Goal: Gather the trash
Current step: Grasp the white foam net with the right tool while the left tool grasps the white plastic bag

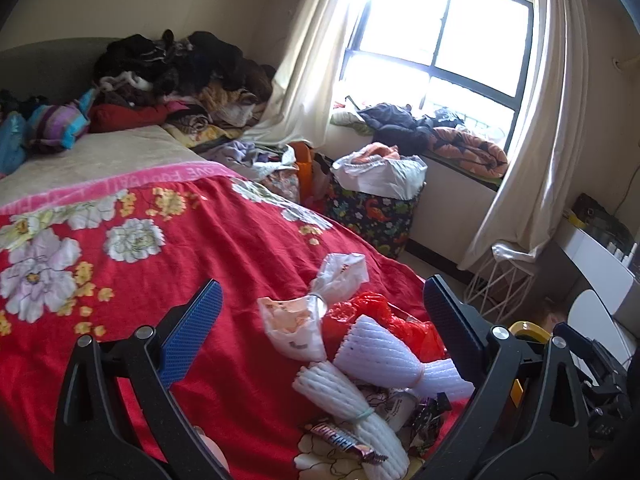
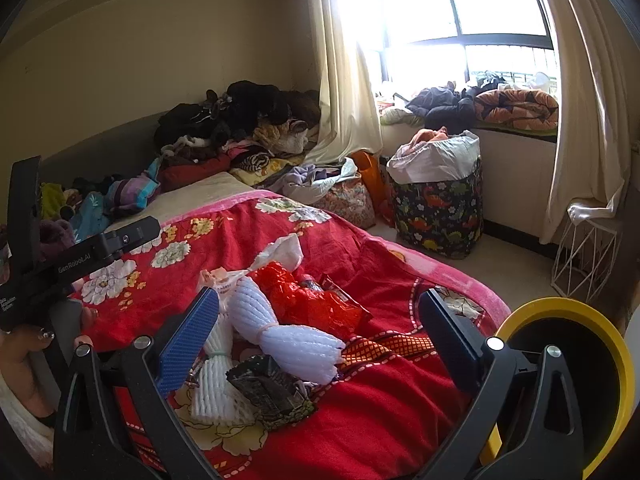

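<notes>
Lying in a loose heap on the red flowered blanket [image 2: 224, 248] near the foot-end corner of the bed: the trash pile [image 2: 280, 320]. Contents, as far as readable: two white foam nets [image 2: 276, 332] tied at the middle and crossing each other, a crumpled red plastic bag [image 2: 316, 304] just behind them, a knotted clear plastic bag [image 1: 316, 308] at the far side, a dark crinkled wrapper [image 2: 272, 392] at the near edge resting on a foam net, and a brown candy bar wrapper [image 1: 344, 442] closest to the left camera. Some smaller wrappers sit under the nets, too jumbled to identify. Left gripper [image 1: 320, 332]: jaws wide apart, nothing between them, held above the pile with the heap framed between the fingers; not touching anything. Right gripper [image 2: 320, 332]: jaws also wide apart, empty, above the same pile from the other side; its blue finger pad [image 2: 188, 340] overlaps the nets in view, contact not confirmable. Yellow bin [image 2: 568, 368] with a black interior sits at the bed corner, just right of the right gripper, mouth toward the camera. Left gripper body is visible at the left edge of the right view. Further out: clothes heap [image 2: 240, 120] at the head of the bed, dinosaur-print hamper [image 2: 440, 208] on the floor by the window [image 2: 460, 12], white wire stand [image 2: 588, 252] under the curtain [image 2: 584, 100].
</notes>
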`<action>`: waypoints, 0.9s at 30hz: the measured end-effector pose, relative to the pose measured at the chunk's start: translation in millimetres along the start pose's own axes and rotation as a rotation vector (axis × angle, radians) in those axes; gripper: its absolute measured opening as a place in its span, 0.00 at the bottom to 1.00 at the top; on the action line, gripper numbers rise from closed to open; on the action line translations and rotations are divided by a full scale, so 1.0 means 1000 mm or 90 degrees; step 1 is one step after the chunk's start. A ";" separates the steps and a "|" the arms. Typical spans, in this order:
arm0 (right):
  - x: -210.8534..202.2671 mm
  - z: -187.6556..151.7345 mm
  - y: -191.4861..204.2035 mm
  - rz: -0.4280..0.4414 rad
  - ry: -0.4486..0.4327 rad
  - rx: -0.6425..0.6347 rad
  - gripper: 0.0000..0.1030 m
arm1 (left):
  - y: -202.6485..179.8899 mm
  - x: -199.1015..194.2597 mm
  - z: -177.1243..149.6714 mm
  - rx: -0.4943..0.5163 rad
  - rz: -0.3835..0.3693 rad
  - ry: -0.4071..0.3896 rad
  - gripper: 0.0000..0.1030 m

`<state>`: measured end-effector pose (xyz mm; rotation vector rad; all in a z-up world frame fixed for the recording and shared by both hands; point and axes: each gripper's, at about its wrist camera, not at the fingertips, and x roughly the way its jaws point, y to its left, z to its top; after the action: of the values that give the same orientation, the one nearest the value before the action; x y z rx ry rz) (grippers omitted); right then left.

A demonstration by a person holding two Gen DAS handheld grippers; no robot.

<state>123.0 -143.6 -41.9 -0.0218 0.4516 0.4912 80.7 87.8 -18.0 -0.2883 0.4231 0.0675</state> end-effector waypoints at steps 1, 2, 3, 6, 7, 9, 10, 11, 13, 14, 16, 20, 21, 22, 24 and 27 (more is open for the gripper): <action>0.002 -0.001 -0.001 0.000 0.008 0.004 0.94 | -0.001 0.006 0.000 0.002 -0.002 0.009 0.90; 0.005 -0.002 -0.003 0.001 0.020 0.007 0.94 | -0.001 0.011 -0.001 0.006 -0.003 0.016 0.90; 0.008 -0.004 -0.006 0.003 0.031 0.010 0.94 | -0.001 0.016 -0.001 0.009 -0.003 0.025 0.90; 0.017 -0.009 -0.010 0.012 0.055 0.015 0.94 | 0.000 0.032 -0.004 0.010 -0.009 0.051 0.90; 0.020 -0.010 -0.011 0.017 0.062 0.014 0.94 | 0.003 0.036 -0.004 0.006 -0.010 0.057 0.90; 0.027 -0.012 -0.009 0.027 0.082 0.014 0.94 | 0.006 0.044 -0.006 -0.001 -0.011 0.072 0.90; 0.031 -0.013 -0.009 0.034 0.091 0.014 0.93 | 0.009 0.048 -0.006 -0.008 -0.012 0.081 0.90; 0.035 -0.015 -0.009 0.042 0.099 0.012 0.92 | 0.012 0.052 -0.007 -0.014 -0.013 0.088 0.90; 0.042 -0.015 -0.006 0.050 0.113 0.007 0.88 | 0.018 0.059 -0.008 -0.026 -0.015 0.100 0.90; 0.047 -0.014 -0.005 0.057 0.122 0.007 0.85 | 0.021 0.063 -0.008 -0.032 -0.014 0.107 0.90; 0.055 -0.015 -0.005 0.067 0.138 0.012 0.82 | 0.027 0.070 -0.010 -0.045 -0.013 0.121 0.90; 0.067 -0.017 -0.007 0.077 0.159 0.026 0.77 | 0.036 0.084 -0.015 -0.075 -0.022 0.150 0.90; 0.070 -0.017 -0.008 0.084 0.162 0.029 0.76 | 0.038 0.087 -0.016 -0.082 -0.026 0.156 0.90; 0.072 -0.018 -0.009 0.088 0.167 0.034 0.74 | 0.040 0.090 -0.018 -0.085 -0.026 0.164 0.90; 0.076 -0.020 -0.010 0.095 0.176 0.044 0.73 | 0.042 0.096 -0.021 -0.089 -0.028 0.175 0.90; 0.081 -0.021 -0.010 0.110 0.189 0.048 0.70 | 0.047 0.105 -0.027 -0.110 -0.033 0.197 0.90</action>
<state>182.5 -118.9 -96.2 0.0176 0.7678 0.6441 159.7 125.4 -97.7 -0.4820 0.7177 0.0078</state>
